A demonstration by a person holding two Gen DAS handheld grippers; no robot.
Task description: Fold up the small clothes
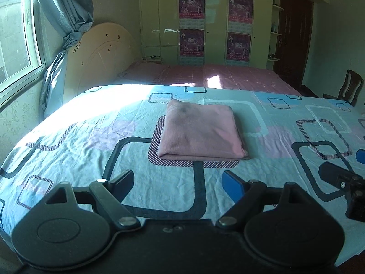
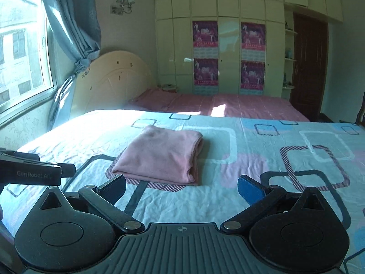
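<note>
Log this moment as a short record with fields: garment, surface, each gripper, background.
garment: pink cloth, folded into a neat rectangle, lying flat
surface: patterned bedsheet, light blue with rounded squares
left gripper: open, nothing between the fingers, short of the cloth
right gripper: open, nothing held, short of the cloth
contact: neither gripper touches the cloth
background: second bed with pink sheet, wardrobe with posters, window

We see the pink garment (image 1: 200,132) folded into a neat, flat rectangle, lying mid-bedspread (image 1: 91,141), well clear of every edge.
</note>
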